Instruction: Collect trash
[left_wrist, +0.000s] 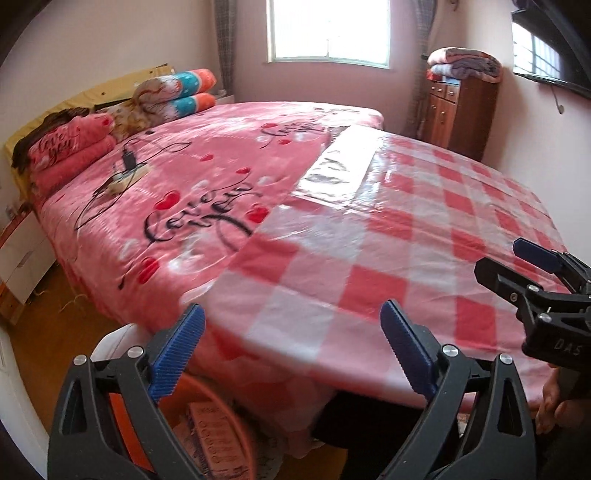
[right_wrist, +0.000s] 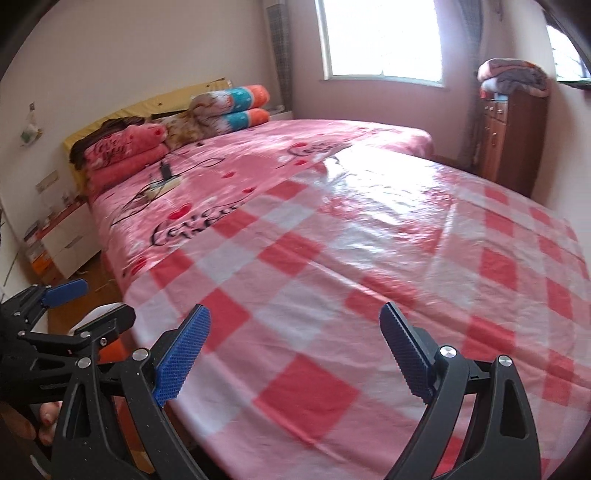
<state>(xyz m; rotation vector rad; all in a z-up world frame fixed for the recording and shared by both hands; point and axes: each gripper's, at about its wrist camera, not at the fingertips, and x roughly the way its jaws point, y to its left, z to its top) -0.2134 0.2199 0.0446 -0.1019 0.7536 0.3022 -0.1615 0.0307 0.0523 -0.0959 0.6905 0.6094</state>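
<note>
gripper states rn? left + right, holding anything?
Left gripper: open, jaws wide apart, nothing between them.
Right gripper: open, jaws wide apart, nothing held; only the checked plastic sheet lies beyond.

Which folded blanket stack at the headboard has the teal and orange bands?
The stack nearer the window, set against the wall; the other stack is plain pink with "Love you" lettering.
</note>
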